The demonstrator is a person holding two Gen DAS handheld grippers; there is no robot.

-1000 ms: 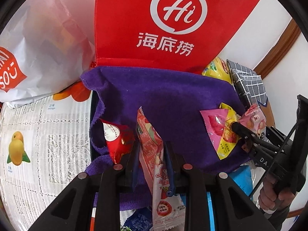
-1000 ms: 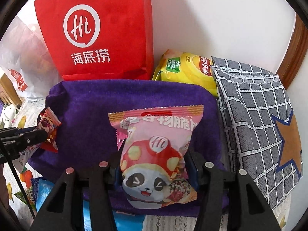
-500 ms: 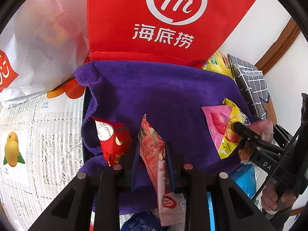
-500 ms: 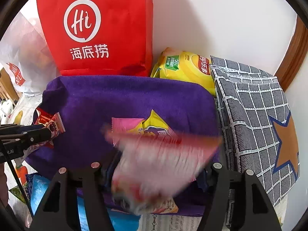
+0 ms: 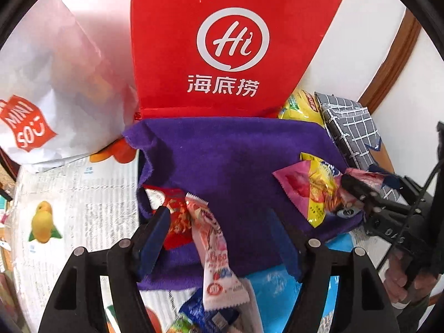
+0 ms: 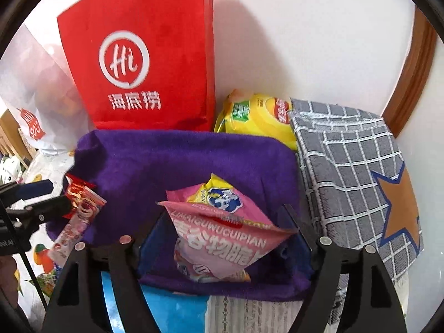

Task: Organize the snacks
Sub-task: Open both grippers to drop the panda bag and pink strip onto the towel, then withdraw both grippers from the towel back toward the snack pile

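Purple cloth (image 5: pixel 238 166) lines the bin. L hand-held gripper (image 5: pixel 219 238): jaws just opened, apart, strawberry stick pack (image 5: pixel 213 249) leaning on the bin's front edge. R hand-held gripper (image 6: pixel 224 241): jaws likewise apart, pink crisp packet (image 6: pixel 222 247) loose inside. Back both out straight w/o snagging wrappers.

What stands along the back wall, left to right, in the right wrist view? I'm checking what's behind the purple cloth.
White Miniso bag → red Hi paper bag → yellow chip bag → grey checked cloth with the star.
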